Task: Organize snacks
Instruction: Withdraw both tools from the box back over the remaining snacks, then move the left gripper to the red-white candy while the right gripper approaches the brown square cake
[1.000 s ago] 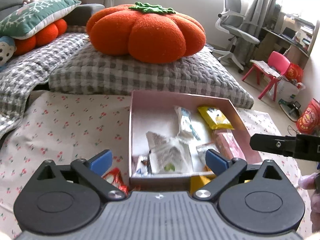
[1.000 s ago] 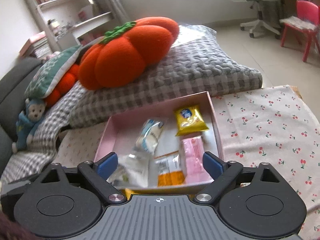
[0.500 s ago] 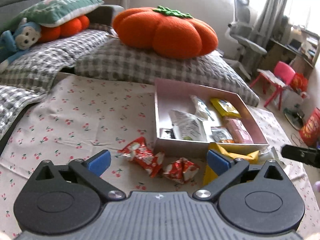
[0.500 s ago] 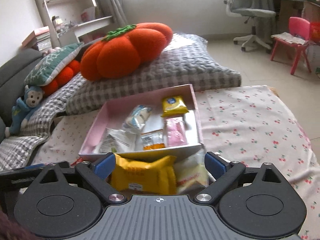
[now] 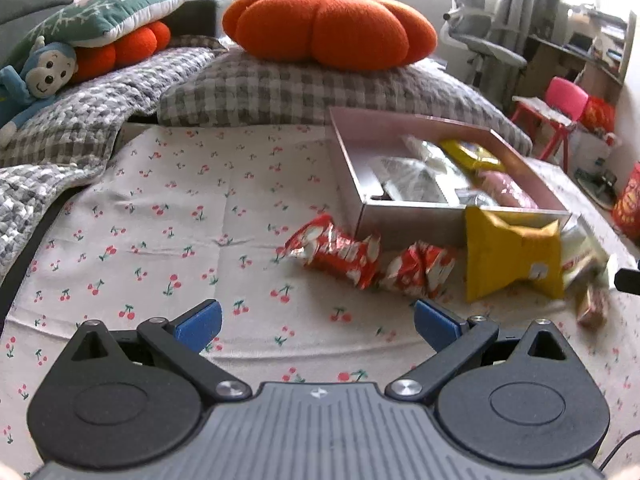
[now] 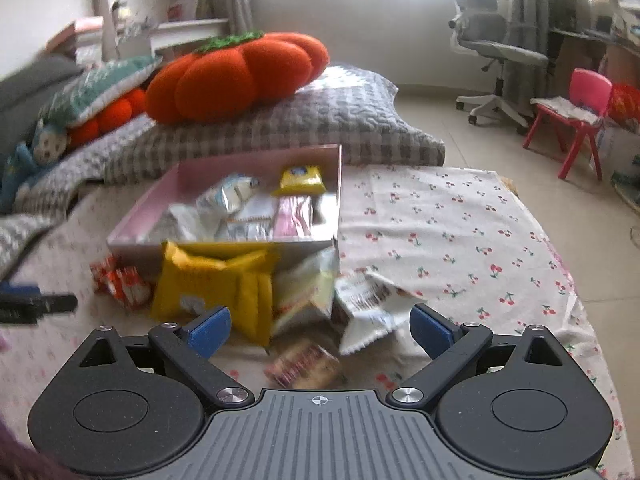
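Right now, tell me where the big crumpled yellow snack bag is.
The big crumpled yellow snack bag lies outside the pink cardboard box, leaning on its near wall, right of the two red-and-white wrappers in the left wrist view.

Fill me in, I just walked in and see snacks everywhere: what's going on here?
A person is sorting snacks with two handheld grippers. The left gripper and right gripper are both open and empty, hovering over the cherry-print cloth. Several packets already lie in the shallow pink cardboard box. In front of it wait a crumpled yellow bag, red-and-white wrappers and a white pouch.
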{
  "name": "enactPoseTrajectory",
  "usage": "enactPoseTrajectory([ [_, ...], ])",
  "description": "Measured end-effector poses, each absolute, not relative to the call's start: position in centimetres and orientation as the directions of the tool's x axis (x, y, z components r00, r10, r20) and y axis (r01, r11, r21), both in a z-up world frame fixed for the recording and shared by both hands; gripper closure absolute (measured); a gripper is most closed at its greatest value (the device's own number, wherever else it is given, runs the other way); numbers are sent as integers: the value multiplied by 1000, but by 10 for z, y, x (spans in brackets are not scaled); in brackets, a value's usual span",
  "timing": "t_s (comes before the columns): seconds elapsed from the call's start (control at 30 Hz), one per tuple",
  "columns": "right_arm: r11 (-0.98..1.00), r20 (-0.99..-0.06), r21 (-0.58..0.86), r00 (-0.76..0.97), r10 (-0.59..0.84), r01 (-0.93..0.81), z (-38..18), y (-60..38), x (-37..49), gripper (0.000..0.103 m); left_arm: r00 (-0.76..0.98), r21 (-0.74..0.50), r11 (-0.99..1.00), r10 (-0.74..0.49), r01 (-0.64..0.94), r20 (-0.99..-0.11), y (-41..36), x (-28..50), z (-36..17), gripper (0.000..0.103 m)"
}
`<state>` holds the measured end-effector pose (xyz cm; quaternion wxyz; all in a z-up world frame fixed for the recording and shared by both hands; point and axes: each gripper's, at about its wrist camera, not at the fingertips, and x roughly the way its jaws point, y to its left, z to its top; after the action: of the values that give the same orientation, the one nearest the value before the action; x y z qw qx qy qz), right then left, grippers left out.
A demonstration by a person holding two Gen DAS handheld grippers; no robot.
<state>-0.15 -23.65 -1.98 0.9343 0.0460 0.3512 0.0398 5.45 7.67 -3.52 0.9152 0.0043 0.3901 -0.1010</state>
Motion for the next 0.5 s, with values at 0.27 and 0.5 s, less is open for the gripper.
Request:
enactPoseTrajectory([
  [0.27, 994, -690, 30, 717, 97, -105, -43, -237, -15, 5, 637, -90, 974, -206, 210, -743, 72, 54, -46, 0],
  [0.5, 987, -787, 115, 596, 159, -111, -61, -238, -5, 5, 614, -78, 970, -207, 231, -761, 54, 53, -59, 0],
])
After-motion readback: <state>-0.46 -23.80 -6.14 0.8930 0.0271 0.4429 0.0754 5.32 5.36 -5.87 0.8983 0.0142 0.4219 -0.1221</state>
